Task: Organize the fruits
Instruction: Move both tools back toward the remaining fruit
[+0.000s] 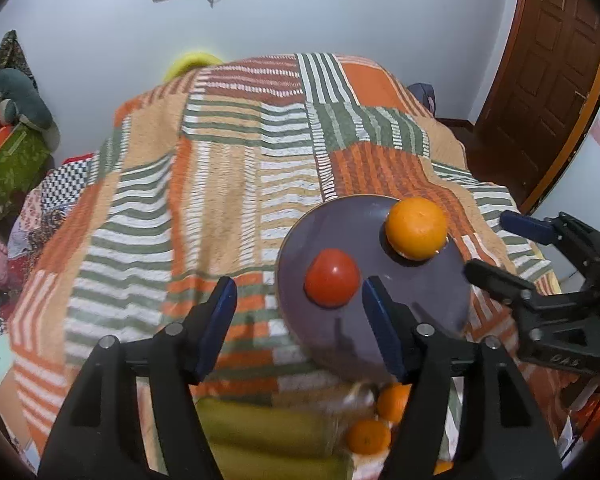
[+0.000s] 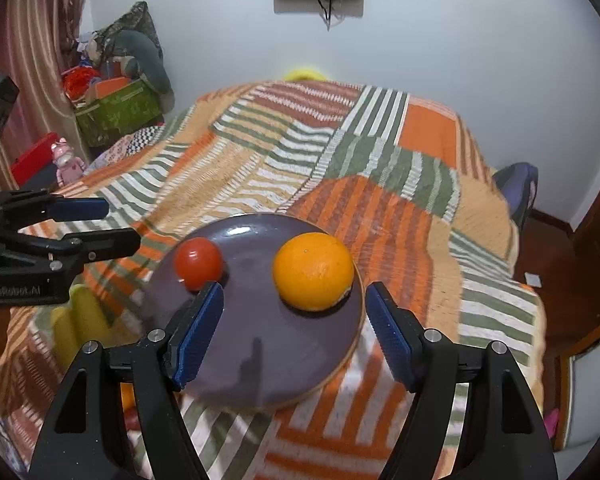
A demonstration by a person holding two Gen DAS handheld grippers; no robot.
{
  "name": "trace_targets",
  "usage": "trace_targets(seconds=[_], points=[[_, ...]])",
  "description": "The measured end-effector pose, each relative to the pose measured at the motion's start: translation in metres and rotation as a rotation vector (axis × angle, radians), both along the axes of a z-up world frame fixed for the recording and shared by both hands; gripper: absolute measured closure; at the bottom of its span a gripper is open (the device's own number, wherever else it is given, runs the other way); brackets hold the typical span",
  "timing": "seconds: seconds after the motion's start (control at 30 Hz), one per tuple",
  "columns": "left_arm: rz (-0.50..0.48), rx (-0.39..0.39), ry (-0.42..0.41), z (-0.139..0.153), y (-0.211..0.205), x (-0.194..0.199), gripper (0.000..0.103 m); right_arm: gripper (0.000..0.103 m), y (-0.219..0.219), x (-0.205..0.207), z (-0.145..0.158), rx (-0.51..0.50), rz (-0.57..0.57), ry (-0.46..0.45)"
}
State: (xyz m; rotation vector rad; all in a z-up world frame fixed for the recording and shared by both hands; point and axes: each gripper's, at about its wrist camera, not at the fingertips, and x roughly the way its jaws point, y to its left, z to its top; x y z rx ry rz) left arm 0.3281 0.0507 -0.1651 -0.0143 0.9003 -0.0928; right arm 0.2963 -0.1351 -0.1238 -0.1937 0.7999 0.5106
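Left wrist view. Left gripper point(image 1: 298, 304): jaws spread wide, holding nothing, above the near edge of the plate. Plate point(image 1: 412, 296), dark purple, lying on a striped patchwork bedspread point(image 1: 220, 184). On the plate: a tomato point(image 1: 332, 277), just ahead and slightly right of the jaw gap; an orange point(image 1: 416, 228), further off toward the far right rim. The two fruits sit apart. Below the jaws, blurred: bananas point(image 1: 268, 428), long axis roughly crosswise to the fingers, and small oranges point(image 1: 370, 436) beside them. The right gripper point(image 1: 496, 246) enters from the right, jaws parted and empty.

Right wrist view. Right gripper point(image 2: 294, 304): jaws open, nothing between them. The orange point(image 2: 314, 271) lies directly ahead, close to the gap; the tomato point(image 2: 198, 263) lies left, beside the left finger's tip. The left gripper point(image 2: 112, 224) shows at left, jaws apart.

Judgement: the unsorted fruit lies nearest the left gripper, beneath and behind its fingers, so reaching it likely calls for drawing back and tilting down.
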Motion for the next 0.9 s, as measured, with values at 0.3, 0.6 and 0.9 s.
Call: trace_targets(seconds=[0.3, 0.6, 0.9], points=[[0.028, 0.018, -0.038, 0.03, 0.012, -0.061, 0.034, 0.024, -0.008, -0.059, 0.036, 0.046, 0.014, -0.065], [0.028, 0.069, -0.053, 0.042, 0.014, -0.126, 0.018, 0.024, 0.002, -0.112, 0.029, 0.065, 0.065, -0.029], [0.014, 0.077, -0.01, 0.026, 0.014, -0.162, 0.013, 0.024, 0.013, -0.139, -0.007, 0.034, 0.114, 0.081]])
